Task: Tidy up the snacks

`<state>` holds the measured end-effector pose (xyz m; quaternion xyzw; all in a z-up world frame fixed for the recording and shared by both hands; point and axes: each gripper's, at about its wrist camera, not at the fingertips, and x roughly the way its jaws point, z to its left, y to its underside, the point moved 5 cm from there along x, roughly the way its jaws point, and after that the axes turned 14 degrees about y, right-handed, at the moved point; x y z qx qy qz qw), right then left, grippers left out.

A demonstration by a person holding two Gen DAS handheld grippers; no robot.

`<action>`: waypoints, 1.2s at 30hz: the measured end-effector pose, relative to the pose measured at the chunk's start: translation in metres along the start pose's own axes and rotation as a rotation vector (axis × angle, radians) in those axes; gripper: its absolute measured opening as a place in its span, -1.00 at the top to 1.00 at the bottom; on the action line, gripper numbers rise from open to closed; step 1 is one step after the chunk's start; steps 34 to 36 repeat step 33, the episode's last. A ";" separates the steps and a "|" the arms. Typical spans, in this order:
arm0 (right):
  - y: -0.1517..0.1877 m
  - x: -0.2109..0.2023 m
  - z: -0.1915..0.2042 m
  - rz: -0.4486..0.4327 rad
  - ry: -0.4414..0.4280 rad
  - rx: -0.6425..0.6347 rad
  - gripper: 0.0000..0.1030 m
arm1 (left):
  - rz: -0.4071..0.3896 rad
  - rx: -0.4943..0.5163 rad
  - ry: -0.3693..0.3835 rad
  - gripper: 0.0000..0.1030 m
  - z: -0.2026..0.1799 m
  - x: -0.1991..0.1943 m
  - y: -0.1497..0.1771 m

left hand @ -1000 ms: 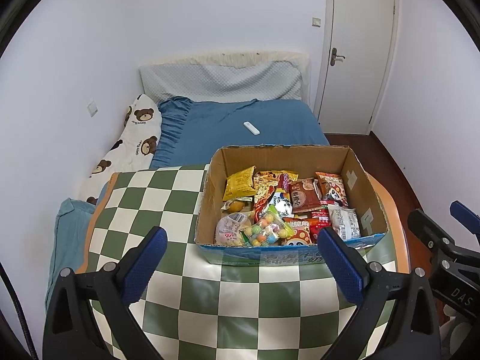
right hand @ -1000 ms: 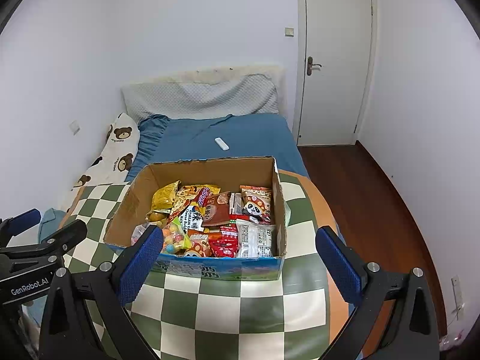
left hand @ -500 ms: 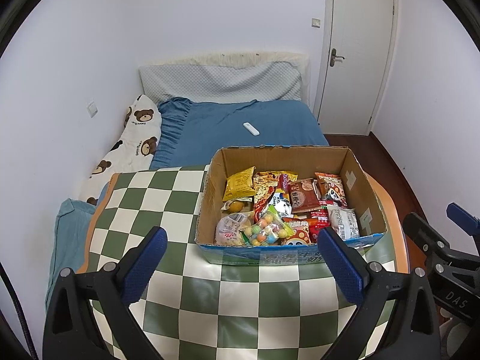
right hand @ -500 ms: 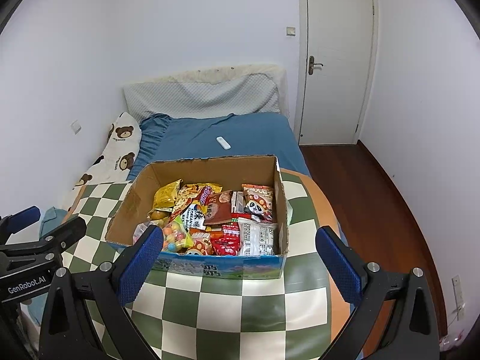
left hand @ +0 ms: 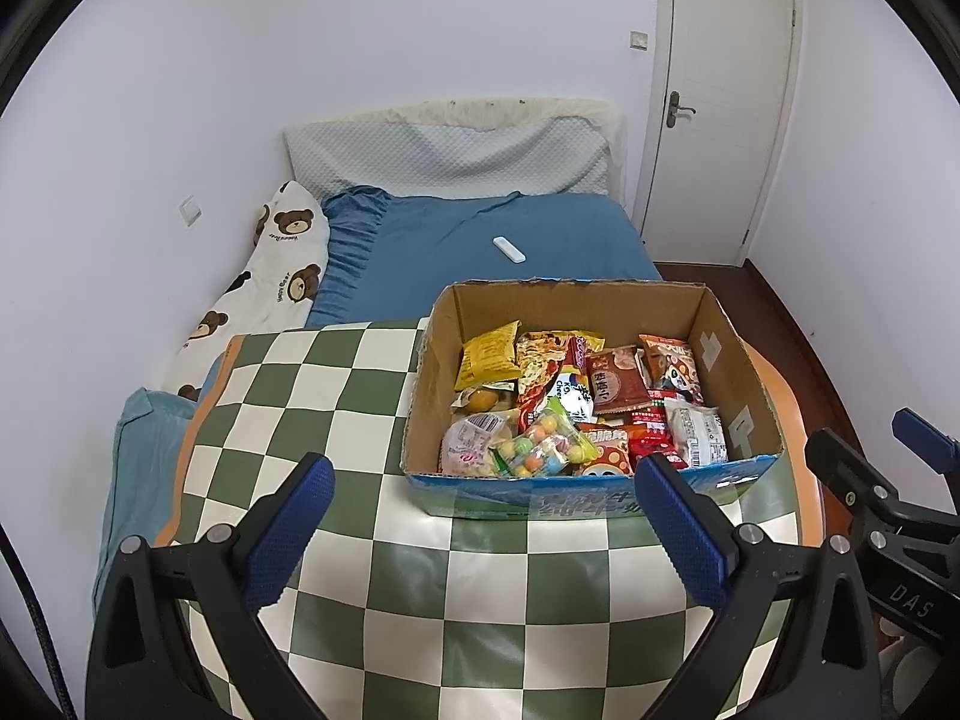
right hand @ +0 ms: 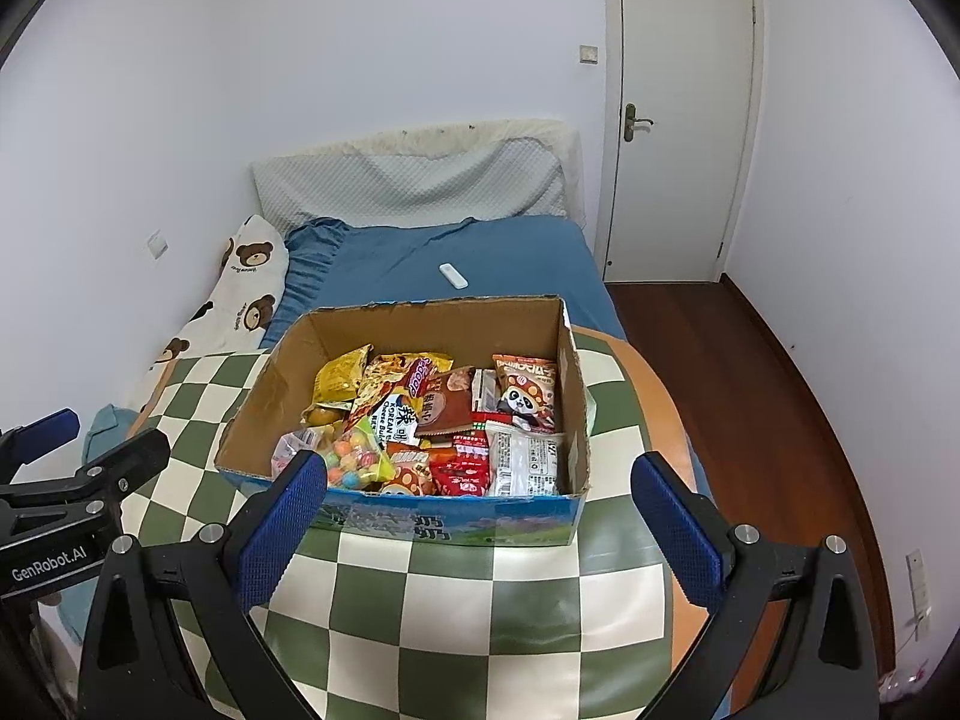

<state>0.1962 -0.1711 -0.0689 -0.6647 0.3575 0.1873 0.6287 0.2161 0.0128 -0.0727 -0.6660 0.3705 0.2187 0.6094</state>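
Left wrist view: the left gripper (left hand: 480, 516) hangs low over the checkered worktop (left hand: 336, 420), jaws spread wide and empty. The cardboard box (left hand: 735, 378) sits at about 1 o'clock from it, open-topped and crammed with snacks: a yellow chip bag (left hand: 489, 354) at the far left, a clear bag of coloured candy balls (left hand: 543, 450) against the near wall, a brown packet (left hand: 615, 384) mid-box. The right gripper (left hand: 882, 462) shows at 3 o'clock, beside the box's right wall.

The packets overlap loosely, so a pinch on one could likely drag its neighbours up or snag the box rim; the box also sits close to the worktop's right edge, and a sideways shove might push it off.

Right wrist view: the right gripper (right hand: 480, 510) has its jaws spread too, nothing between them, with the box at 12 o'clock just beyond them. A panda-print packet (right hand: 528, 390) lies at the far right, a white barcode packet (right hand: 525, 462) nearest. A white remote (right hand: 453, 275) rests on the blue bed (right hand: 510, 264) behind
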 end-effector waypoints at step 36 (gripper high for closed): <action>-0.002 -0.002 0.005 -0.001 -0.008 -0.005 -1.00 | -0.006 -0.006 -0.004 -0.99 0.002 -0.001 0.005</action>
